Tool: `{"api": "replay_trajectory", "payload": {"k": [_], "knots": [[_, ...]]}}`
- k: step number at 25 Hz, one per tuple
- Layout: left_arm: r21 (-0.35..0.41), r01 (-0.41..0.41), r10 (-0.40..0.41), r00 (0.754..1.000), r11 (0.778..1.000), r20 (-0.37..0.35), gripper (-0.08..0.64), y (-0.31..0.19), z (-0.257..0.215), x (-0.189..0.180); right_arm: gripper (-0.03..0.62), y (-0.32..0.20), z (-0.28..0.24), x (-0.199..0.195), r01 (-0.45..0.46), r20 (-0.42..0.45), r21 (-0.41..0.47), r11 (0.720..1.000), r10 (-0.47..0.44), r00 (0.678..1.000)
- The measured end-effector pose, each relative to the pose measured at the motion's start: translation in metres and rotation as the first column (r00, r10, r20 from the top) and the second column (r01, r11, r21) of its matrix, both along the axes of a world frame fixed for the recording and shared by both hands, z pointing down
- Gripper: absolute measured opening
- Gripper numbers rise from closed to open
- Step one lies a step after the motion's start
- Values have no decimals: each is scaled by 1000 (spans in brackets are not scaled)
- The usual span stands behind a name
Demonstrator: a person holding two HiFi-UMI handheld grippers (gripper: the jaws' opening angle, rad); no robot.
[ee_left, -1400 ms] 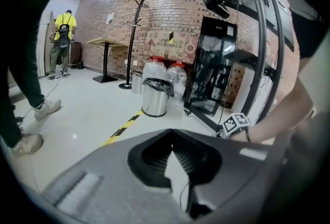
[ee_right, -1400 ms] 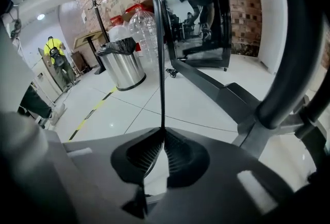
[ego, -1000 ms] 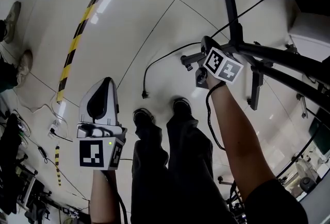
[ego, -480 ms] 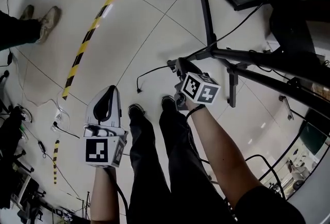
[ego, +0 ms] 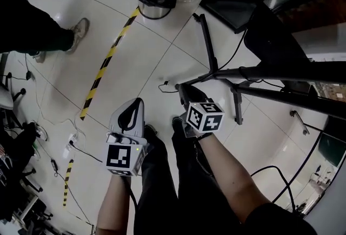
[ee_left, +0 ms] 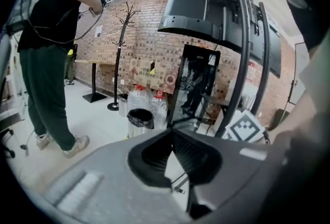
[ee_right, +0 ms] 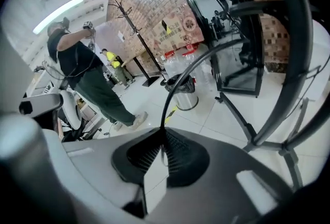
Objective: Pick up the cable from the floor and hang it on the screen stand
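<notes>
Our right gripper (ee_right: 164,134) has its jaws clamped on the black cable (ee_right: 175,79), which arcs upward beside the screen stand (ee_right: 291,63). Our left gripper (ee_left: 171,133) hangs with jaws closed, empty.

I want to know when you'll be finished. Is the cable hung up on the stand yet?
Not yet. Done: the right gripper is shut on the black cable, which rises from its jaws. In hand: it holds the cable up close to the screen stand. Left to do: hang the cable on the stand. The left gripper is shut and empty.
</notes>
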State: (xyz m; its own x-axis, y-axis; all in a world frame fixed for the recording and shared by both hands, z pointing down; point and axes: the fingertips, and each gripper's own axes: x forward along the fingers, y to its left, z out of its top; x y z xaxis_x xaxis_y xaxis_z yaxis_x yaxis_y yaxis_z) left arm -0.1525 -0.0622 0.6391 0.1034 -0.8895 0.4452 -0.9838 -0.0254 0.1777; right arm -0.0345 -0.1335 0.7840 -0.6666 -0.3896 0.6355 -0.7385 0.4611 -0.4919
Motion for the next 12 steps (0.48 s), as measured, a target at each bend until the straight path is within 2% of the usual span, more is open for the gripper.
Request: {"api": "replay_trajectory", "payload": {"k": [5,8,12], "knots": [[31,-46,46,999,998,-2,5,-21,-48,18,25,-19,-65,7,21,12,89,996,-22,1000],[50,-67,68,997,997,-23,5,-26,-79,32,25,-18,-104,13,88,-12,143,986,-88,996],[91,-98,101,995,991,-28,5,-26,-121,44,25,-8,-157,19,184,-23,172,968,-183,983]]}}
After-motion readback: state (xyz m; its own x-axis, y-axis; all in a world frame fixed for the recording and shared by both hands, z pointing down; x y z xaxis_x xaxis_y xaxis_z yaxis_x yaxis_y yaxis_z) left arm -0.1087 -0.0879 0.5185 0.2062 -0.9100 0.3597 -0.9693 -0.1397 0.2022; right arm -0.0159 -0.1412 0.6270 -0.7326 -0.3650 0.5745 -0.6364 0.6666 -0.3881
